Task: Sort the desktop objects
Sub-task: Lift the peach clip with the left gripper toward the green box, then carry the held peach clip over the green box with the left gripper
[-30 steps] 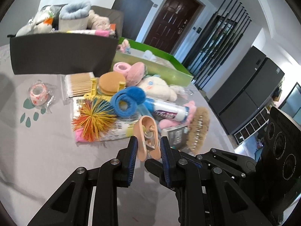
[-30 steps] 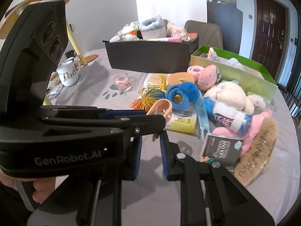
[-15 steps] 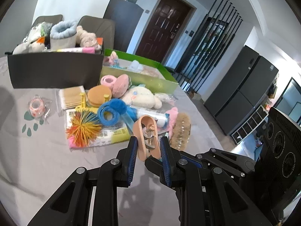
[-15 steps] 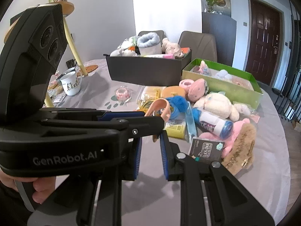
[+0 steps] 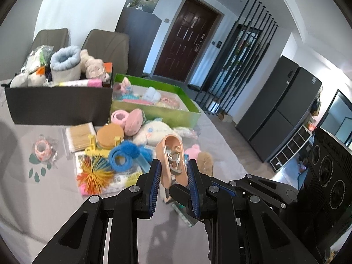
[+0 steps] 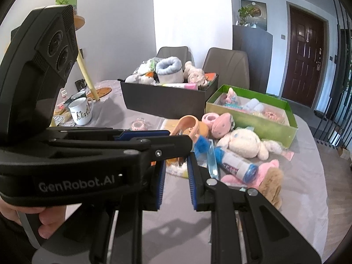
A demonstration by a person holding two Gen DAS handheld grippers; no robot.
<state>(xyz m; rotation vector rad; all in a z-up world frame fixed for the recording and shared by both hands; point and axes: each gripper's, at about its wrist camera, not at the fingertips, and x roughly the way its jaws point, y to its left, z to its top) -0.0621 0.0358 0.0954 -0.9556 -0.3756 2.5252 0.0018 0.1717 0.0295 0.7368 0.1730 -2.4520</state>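
Small dark box [image 5: 182, 211] behind left claw [image 5: 172, 182]

On the worktop [image 5: 44, 198] two boxes stand at the far side, the fuller box [image 5: 59, 101] at ten o'clock, the tray [image 5: 154, 110] at twelve. Loose toys [image 5: 154, 129] lie before them.

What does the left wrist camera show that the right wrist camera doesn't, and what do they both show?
Only the left wrist view shows the spiky orange ball and the dark cabinets. Only the right wrist view shows the white mug, the wooden stand and the person's hand. Both show the peach clip held in the left gripper, the black box and the green box.
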